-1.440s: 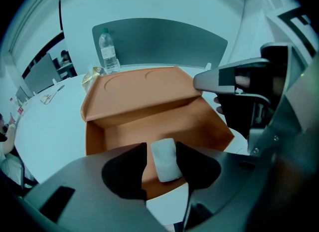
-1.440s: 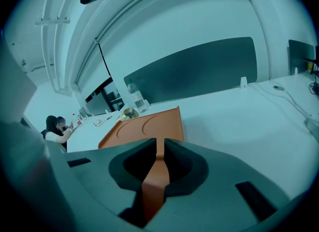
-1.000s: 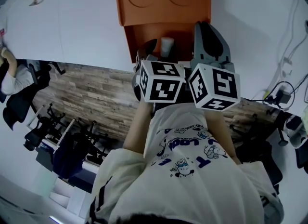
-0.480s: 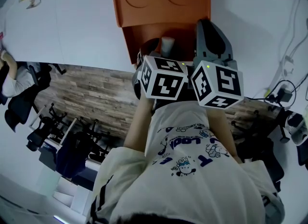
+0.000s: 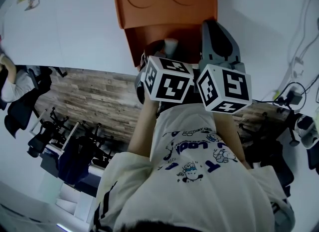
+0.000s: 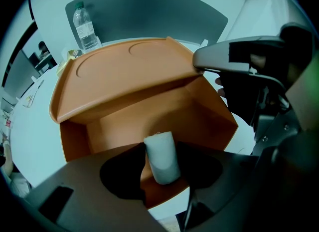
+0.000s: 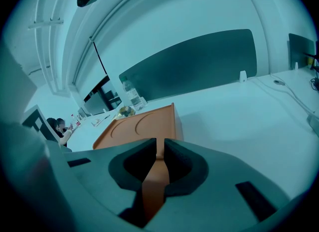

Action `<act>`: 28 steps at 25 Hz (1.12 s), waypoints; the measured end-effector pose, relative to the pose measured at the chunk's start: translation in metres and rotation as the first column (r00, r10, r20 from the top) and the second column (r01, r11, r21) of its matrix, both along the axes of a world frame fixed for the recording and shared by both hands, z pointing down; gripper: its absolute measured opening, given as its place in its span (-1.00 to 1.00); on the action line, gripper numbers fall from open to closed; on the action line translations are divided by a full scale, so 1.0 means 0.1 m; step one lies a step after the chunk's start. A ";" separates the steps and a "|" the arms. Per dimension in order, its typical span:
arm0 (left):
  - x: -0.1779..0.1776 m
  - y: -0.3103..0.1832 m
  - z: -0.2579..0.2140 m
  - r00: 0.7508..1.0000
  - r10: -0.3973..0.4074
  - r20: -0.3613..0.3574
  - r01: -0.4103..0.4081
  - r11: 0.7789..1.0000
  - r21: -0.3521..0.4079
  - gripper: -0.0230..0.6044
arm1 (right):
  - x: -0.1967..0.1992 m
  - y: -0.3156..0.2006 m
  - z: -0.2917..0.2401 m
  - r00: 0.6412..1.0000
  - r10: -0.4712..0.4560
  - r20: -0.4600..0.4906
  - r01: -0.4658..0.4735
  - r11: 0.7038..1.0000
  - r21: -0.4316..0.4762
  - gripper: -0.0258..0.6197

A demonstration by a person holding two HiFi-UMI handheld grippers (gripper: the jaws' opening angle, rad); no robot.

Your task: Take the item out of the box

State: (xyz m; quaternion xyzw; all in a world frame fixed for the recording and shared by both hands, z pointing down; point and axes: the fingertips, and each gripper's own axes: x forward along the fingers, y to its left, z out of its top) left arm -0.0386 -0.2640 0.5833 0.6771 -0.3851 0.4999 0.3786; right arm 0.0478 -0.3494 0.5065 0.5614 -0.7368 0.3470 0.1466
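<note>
An orange box point(image 5: 164, 1) stands open on the white table, its lid point(image 6: 124, 76) tipped back. Inside it stands a small white roll point(image 6: 162, 156), also seen from the head view as the white roll point(image 5: 171, 45). My left gripper point(image 5: 163, 52) reaches into the box, and its jaws are closing with the roll between them; the left gripper point(image 6: 162, 168) does not visibly press on it. My right gripper point(image 5: 210, 26) is shut on the box's right wall point(image 7: 155, 176), and the right gripper point(image 7: 159, 151) pinches that thin orange edge.
A plastic water bottle point(image 6: 85, 26) stands behind the box at the table's far side. Cables point(image 5: 294, 71) lie at the right end of the table. People sit at the far left point(image 7: 60, 126). The table's near edge is just below the grippers.
The left gripper has edged a little deeper into the box, so the white roll is more covered in the head view. The right gripper stays on the box wall.
</note>
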 end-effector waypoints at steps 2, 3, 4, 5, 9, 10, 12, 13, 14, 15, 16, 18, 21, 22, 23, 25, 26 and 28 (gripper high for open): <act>0.00 0.00 0.00 1.000 0.002 0.001 -0.002 1.000 -0.002 -0.25 | 0.00 0.00 0.00 1.000 -0.001 0.000 0.001 1.000 -0.001 -0.72; 0.00 0.00 0.01 1.000 0.003 0.001 -0.003 1.000 -0.003 -0.25 | 0.00 0.00 0.00 1.000 -0.002 0.000 0.002 1.000 -0.001 -0.72; 0.00 0.01 0.01 1.000 0.004 0.001 -0.004 1.000 -0.003 -0.26 | 0.00 0.01 0.01 1.000 -0.004 0.000 0.004 1.000 -0.001 -0.72; 0.01 0.01 0.01 1.000 0.004 0.001 -0.004 1.000 -0.004 -0.27 | 0.01 0.01 0.01 1.000 -0.006 -0.001 0.006 1.000 -0.002 -0.72; 0.01 0.01 0.01 1.000 0.003 0.005 -0.003 1.000 0.004 -0.29 | 0.01 0.02 0.02 1.000 -0.014 -0.007 0.014 1.000 -0.003 -0.72; 0.01 0.01 0.00 1.000 0.003 0.006 -0.003 1.000 0.007 -0.29 | 0.00 0.02 0.02 1.000 -0.014 -0.006 0.014 1.000 -0.003 -0.72; 0.00 0.01 0.00 1.000 0.004 0.005 -0.004 1.000 0.008 -0.30 | 0.00 0.01 0.02 1.000 -0.015 -0.008 0.015 1.000 -0.001 -0.72; 0.00 0.01 0.00 1.000 0.004 0.003 -0.004 1.000 0.007 -0.30 | 0.00 0.01 0.02 1.000 -0.017 -0.011 0.017 1.000 0.000 -0.72; 0.00 0.01 0.00 1.000 0.004 0.002 -0.004 1.000 0.008 -0.30 | 0.00 0.01 0.01 1.000 -0.019 -0.014 0.019 1.000 0.002 -0.72; 0.00 0.01 0.00 1.000 0.004 0.002 -0.004 1.000 0.010 -0.31 | -0.01 0.02 0.01 1.000 -0.020 -0.016 0.020 1.000 0.004 -0.72; 0.00 0.01 0.00 1.000 0.004 0.004 -0.004 1.000 0.013 -0.31 | -0.01 0.02 0.01 1.000 -0.020 -0.017 0.020 1.000 0.006 -0.72; -0.02 0.00 -0.01 1.000 0.001 0.008 -0.001 1.000 0.024 -0.31 | -0.01 0.02 0.01 1.000 -0.018 -0.021 0.018 1.000 0.009 -0.72; -0.05 -0.01 -0.03 1.000 -0.015 -0.002 0.015 0.999 0.039 -0.32 | -0.02 0.02 -0.01 0.999 -0.019 -0.030 0.020 1.000 0.014 -0.72; -0.06 -0.02 -0.04 1.000 -0.023 -0.010 0.024 0.999 0.042 -0.32 | -0.02 0.02 -0.01 0.999 -0.019 -0.033 0.020 1.000 0.015 -0.72; -0.07 -0.02 -0.05 0.999 -0.032 -0.019 0.033 0.998 0.045 -0.32 | -0.02 0.02 -0.02 0.999 -0.018 -0.037 0.018 1.000 0.016 -0.72; -0.07 -0.03 -0.07 0.998 -0.050 -0.039 0.051 0.997 0.050 -0.33 | -0.01 0.04 -0.03 0.999 -0.011 -0.047 0.012 1.000 0.018 -0.72; -0.07 -0.04 -0.08 0.997 -0.056 -0.048 0.059 0.997 0.052 -0.33 | 0.00 0.04 -0.04 0.999 -0.008 -0.051 0.009 1.000 0.018 -0.72; -0.06 -0.04 -0.10 0.996 -0.064 -0.059 0.067 0.996 0.059 -0.33 | 0.01 0.06 -0.05 0.998 -0.006 -0.055 0.007 1.000 0.020 -0.72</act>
